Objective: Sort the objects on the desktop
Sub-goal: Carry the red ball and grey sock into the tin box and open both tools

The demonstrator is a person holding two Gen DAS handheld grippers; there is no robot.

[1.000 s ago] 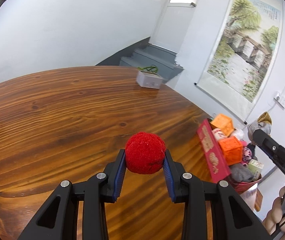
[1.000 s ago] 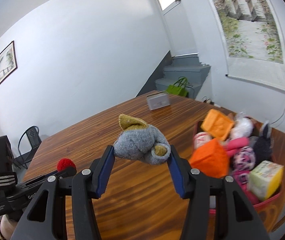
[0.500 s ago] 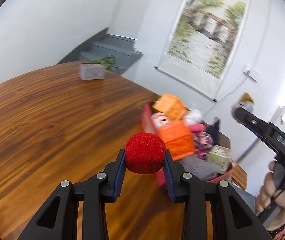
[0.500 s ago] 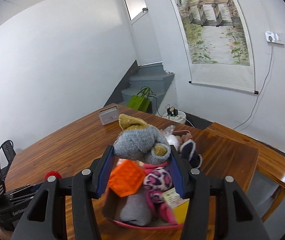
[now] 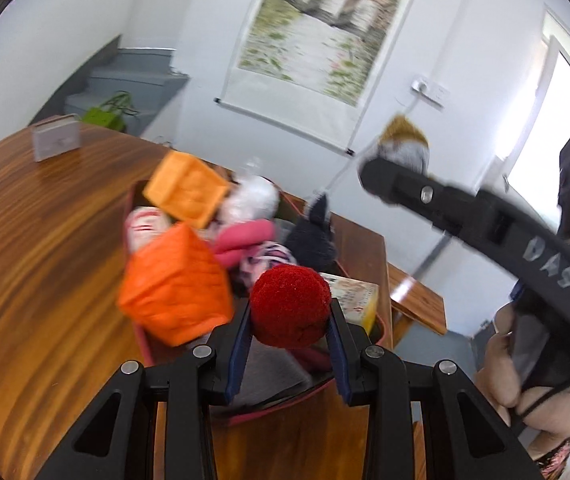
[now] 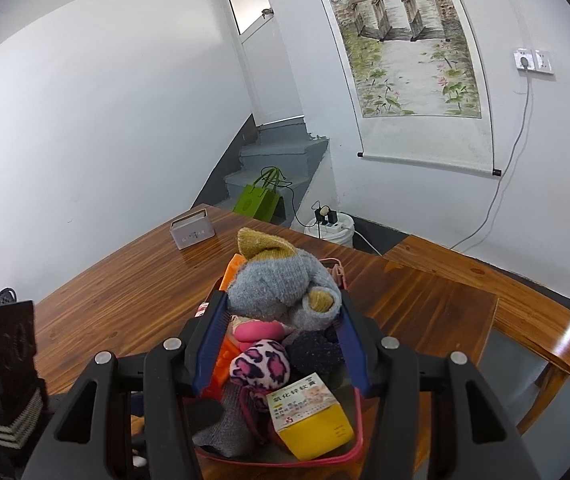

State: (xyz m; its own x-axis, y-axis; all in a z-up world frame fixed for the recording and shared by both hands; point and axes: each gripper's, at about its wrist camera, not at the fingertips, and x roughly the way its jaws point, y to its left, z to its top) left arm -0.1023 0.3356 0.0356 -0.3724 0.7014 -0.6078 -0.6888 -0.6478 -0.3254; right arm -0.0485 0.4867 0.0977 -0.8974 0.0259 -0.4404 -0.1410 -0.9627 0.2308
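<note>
My left gripper [image 5: 290, 322] is shut on a red pom-pom ball [image 5: 290, 305] and holds it over the near end of a red basket [image 5: 141, 344]. The basket holds orange cubes [image 5: 175, 284], a pink toy, a leopard-print ball [image 6: 261, 365], a dark toy and a yellow box [image 6: 311, 416]. My right gripper [image 6: 281, 320] is shut on a grey and mustard knitted sock [image 6: 281, 288] above the same basket [image 6: 359, 436]. The right gripper also shows at the upper right of the left wrist view [image 5: 401, 160].
The basket stands on a brown wooden table [image 6: 125, 292] near its corner. A small grey box [image 6: 192, 234] stands at the table's far side. A wooden bench [image 6: 525, 312] runs along the right. A green bag [image 6: 255, 200] sits by the stairs.
Both grippers have swung toward the basket with their loads. The red ball and the sock now hang over it, and the basket looks much closer in both views.
</note>
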